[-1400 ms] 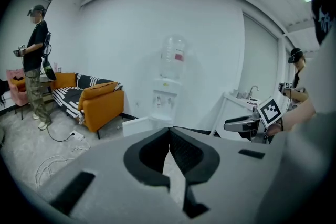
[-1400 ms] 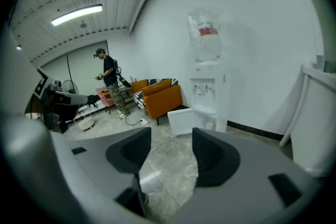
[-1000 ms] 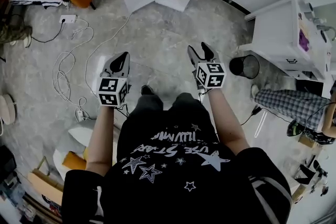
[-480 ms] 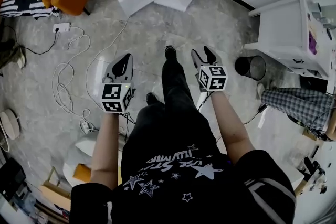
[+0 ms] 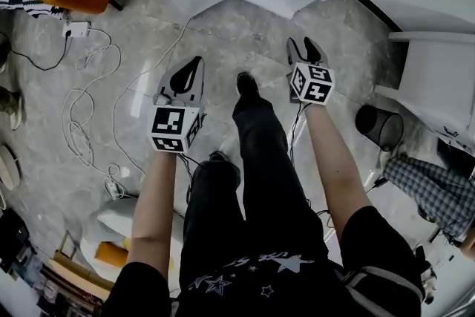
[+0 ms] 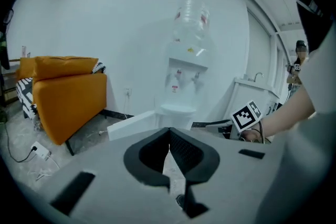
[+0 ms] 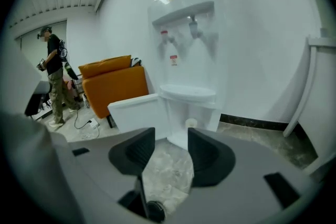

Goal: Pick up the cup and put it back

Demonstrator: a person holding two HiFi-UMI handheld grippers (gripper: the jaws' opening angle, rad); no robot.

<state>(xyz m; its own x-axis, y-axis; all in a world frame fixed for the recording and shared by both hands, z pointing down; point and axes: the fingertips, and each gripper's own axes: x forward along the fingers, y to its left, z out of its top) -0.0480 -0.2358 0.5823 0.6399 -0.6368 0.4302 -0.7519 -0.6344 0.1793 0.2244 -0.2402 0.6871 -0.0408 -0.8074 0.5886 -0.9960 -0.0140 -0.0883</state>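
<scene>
While what I take for the cup [image 7: 191, 123], small and pale, sits dead ahead in the open lower compartment of the water dispenser [image 7: 184, 13], the fingers of my nearer right gripper [image 7: 170, 135] are closing on nothing; those of the left gripper [image 6: 169, 130] are together

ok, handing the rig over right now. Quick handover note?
Left gripper: jaws together, empty.
Right gripper: jaws apart and closing, nothing between them.
Things: water dispenser ahead, its lower door open. A small pale round thing inside may be the cup, but it is too small to tell.
Done: nothing visible; no cup is held.
Left: reach in, pick up the cup, put it back.
</scene>
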